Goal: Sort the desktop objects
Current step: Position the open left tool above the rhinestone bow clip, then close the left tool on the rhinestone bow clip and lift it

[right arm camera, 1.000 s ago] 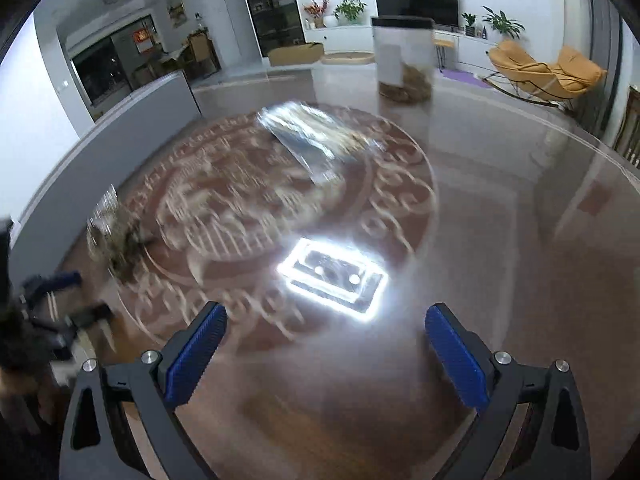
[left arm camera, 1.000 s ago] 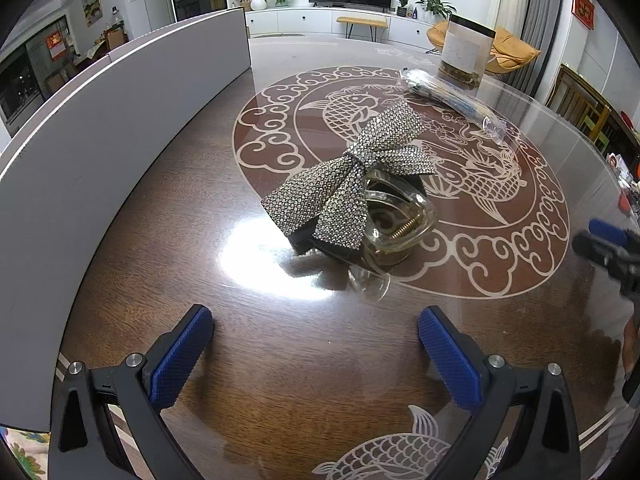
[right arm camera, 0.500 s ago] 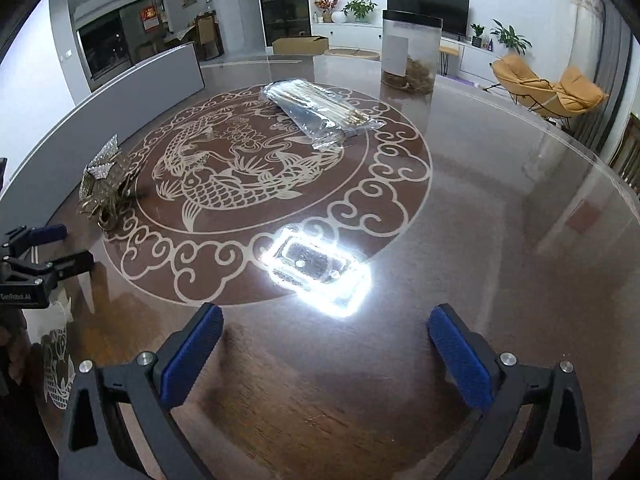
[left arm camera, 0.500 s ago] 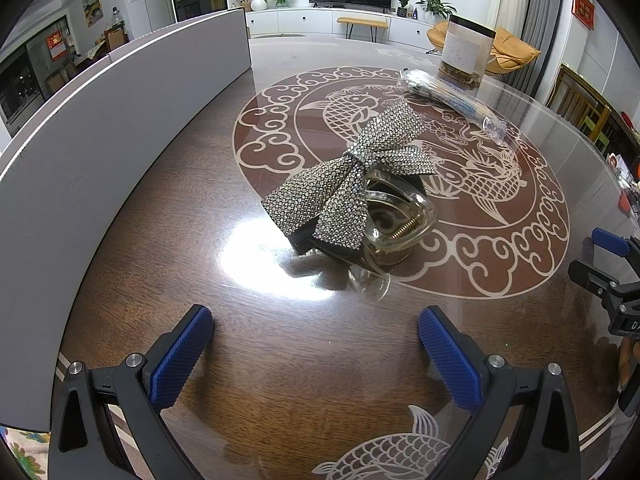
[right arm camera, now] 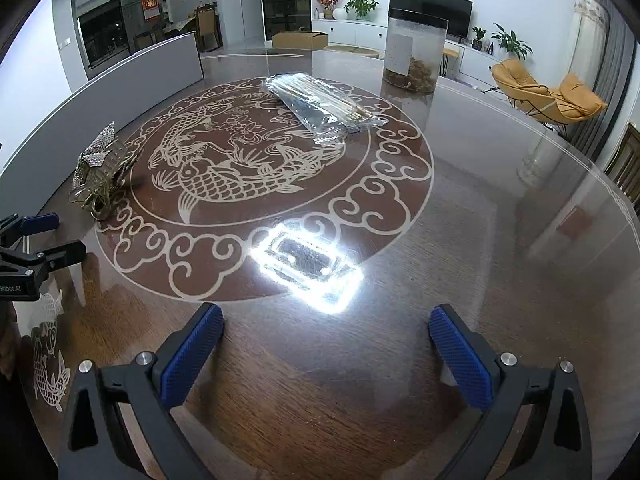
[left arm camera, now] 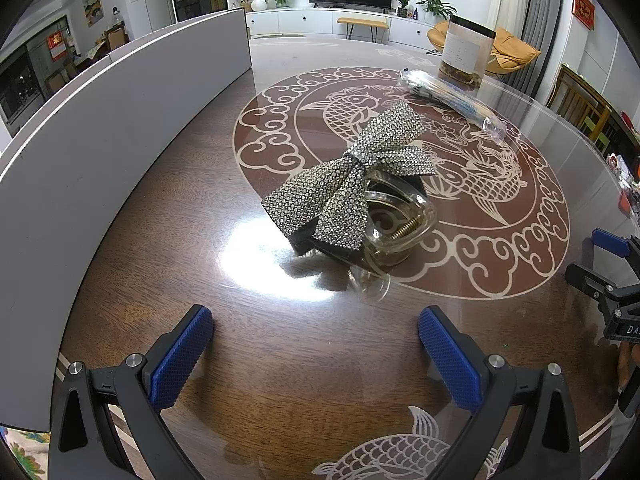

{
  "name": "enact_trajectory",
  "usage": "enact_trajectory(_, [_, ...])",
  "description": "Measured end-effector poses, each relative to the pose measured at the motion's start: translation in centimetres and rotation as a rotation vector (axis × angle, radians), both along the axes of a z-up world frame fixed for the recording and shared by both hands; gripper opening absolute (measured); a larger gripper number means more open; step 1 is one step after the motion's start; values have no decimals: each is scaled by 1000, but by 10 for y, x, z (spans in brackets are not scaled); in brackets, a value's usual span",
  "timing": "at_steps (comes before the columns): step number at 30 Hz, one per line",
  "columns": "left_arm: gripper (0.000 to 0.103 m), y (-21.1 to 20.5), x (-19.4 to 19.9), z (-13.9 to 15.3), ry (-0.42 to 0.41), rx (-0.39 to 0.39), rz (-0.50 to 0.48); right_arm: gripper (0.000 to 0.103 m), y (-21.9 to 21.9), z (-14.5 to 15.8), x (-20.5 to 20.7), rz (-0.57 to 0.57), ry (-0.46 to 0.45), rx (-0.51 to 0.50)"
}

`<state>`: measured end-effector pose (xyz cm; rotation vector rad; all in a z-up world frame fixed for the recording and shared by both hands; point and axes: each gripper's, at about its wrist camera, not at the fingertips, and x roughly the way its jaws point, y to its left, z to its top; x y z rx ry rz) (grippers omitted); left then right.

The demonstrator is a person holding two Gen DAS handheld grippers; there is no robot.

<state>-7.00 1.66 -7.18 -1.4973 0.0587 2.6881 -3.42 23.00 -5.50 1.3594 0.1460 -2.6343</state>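
**On a glossy fish-pattern table, two empty grippers face three objects**

Across the middle of the left wrist view lies a hair clip (left arm camera: 356, 200): a rhinestone bow on a clear claw clip with a brass spring. It rests on the dark wooden table (left arm camera: 280, 360), on the lower left edge of a round koi and cloud inlay. At the bottom of that frame, the left gripper (left arm camera: 316, 344) has its blue-padded fingers (left arm camera: 180, 356) spread wide apart, holding nothing, with the clip just ahead of them.

Toward the upper right of the left view, a clear plastic packet (left arm camera: 452, 98) of thin sticks lies on the inlay, and a tall clear jar (left arm camera: 464, 54) with a dark lid stands behind it.

From the right wrist view, the right gripper (right arm camera: 326, 352) sits at the bottom, its fingers also wide apart and empty, above bare table. A bright rectangular light reflection (right arm camera: 308, 264) glares just ahead. A long grey panel (left arm camera: 100, 140) curves along the left side.
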Motion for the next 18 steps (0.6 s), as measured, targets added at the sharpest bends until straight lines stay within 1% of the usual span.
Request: enact_trajectory(18, [103,0,0,0,0,0,0,103,0,0,0,0,0,0])
